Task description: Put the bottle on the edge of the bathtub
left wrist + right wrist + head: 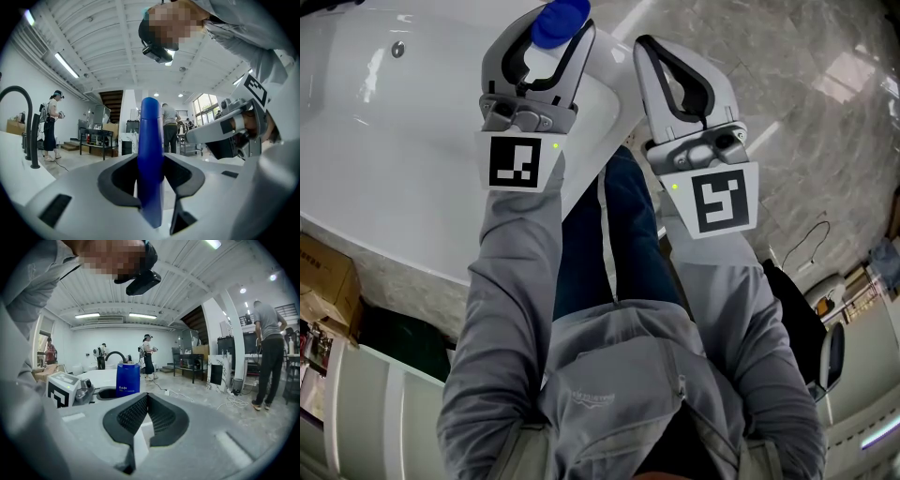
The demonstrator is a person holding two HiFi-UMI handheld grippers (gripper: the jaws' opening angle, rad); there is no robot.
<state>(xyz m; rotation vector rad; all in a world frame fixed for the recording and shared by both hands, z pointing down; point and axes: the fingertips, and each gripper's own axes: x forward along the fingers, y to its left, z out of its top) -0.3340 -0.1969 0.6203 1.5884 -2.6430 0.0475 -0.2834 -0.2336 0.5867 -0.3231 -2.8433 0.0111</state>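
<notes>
bottle [560,21]: cut @ top edge | label txt [123,389]: too small

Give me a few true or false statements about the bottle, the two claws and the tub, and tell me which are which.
1. The left claw grips the bottle. True.
2. The bottle is red. False: it is blue.
3. The right claw is shut with nothing in it. True.
4. The bottle lies loose inside the tub. False: it is held in the left claw.
</notes>
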